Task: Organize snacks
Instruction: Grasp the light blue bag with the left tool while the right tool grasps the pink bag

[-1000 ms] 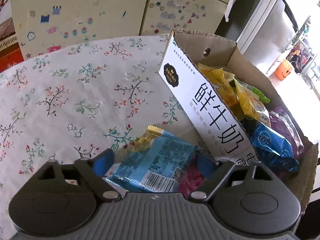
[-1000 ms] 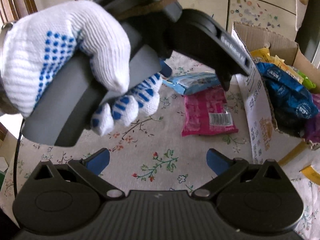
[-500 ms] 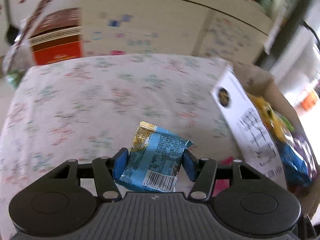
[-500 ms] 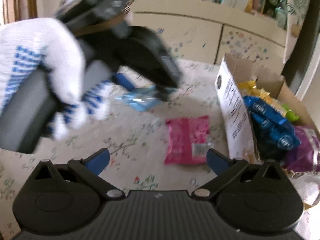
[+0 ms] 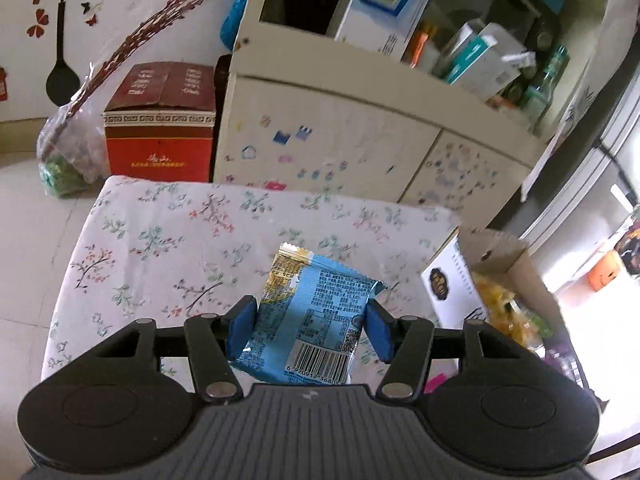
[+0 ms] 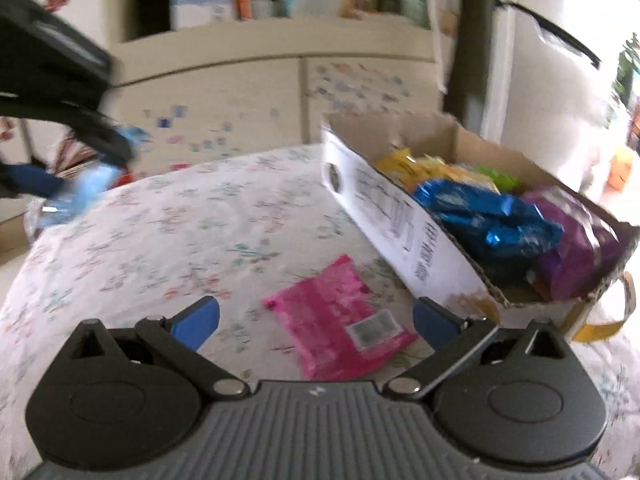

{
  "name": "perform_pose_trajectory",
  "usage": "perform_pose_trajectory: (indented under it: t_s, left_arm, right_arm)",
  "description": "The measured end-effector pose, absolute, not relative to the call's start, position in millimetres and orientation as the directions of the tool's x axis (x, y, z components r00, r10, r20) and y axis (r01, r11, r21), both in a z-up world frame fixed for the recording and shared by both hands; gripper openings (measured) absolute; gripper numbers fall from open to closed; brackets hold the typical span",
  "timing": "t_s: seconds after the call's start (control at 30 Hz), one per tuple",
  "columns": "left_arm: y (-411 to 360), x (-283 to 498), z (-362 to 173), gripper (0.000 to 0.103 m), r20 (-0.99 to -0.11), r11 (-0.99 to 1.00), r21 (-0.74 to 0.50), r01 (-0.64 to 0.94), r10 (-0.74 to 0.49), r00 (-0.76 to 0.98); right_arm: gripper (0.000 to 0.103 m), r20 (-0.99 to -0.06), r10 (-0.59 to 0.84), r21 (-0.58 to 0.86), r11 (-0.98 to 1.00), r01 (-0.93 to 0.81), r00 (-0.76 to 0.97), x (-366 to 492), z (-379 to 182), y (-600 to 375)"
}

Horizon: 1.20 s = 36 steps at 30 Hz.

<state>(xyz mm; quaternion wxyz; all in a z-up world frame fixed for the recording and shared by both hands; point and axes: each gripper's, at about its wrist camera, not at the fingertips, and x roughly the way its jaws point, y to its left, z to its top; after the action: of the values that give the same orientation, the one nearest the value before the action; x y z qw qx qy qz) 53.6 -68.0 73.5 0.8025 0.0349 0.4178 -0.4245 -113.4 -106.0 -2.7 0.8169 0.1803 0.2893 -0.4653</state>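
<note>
My left gripper (image 5: 308, 326) is shut on a light blue snack packet (image 5: 312, 316) and holds it high above the floral table. In the right wrist view the same gripper (image 6: 76, 160) and packet (image 6: 86, 188) show blurred at the far left. My right gripper (image 6: 316, 320) is open and empty above a pink snack packet (image 6: 340, 332) that lies flat on the table. A cardboard box (image 6: 400, 220) with yellow, blue and purple snack bags stands at the right; its corner shows in the left wrist view (image 5: 444, 280).
The floral tablecloth (image 5: 180, 240) covers the table. A cream cabinet (image 5: 340, 148) with stickers stands behind it, and a red box (image 5: 160, 136) sits on the floor at the left. A yellow strap (image 6: 600, 320) hangs from the cardboard box.
My left gripper closed on the light blue packet and lifted it up and left, away from the table. My right gripper moved closer to the pink packet.
</note>
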Motion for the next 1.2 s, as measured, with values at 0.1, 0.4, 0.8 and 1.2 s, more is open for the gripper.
perform_pose_trajectory:
  t_s: [0.1,0.4,0.8,1.2]
  left_arm:
    - [-70,52,78,0.063,-0.691,0.631,-0.306,0.712,-0.662,0.289]
    - [-61,56,87,0.063,-0.674,0.648,-0.307,0.697,-0.665,0.321]
    - [-29,40,106,0.063,-0.632,0.664,-0.339,0.666,-0.685,0.362]
    - [-20,31,109,0.063,-0.617,0.66,-0.361,0.659,-0.699,0.361]
  right_arm:
    - [0.102,-0.668,-0.634,0.038,0.495,0.868,0.39,-109,-12,-118]
    - [0.101,-0.713,-0.568,0.052,0.543,0.838,0.412,-103,-22,-125]
    - [0.058,-0.702,-0.439,0.129,0.696,0.707,0.56,-131,-8,-114]
    - [0.096,-0.707,-0.41,0.023,0.801,0.598,0.576,-114,-11,-111]
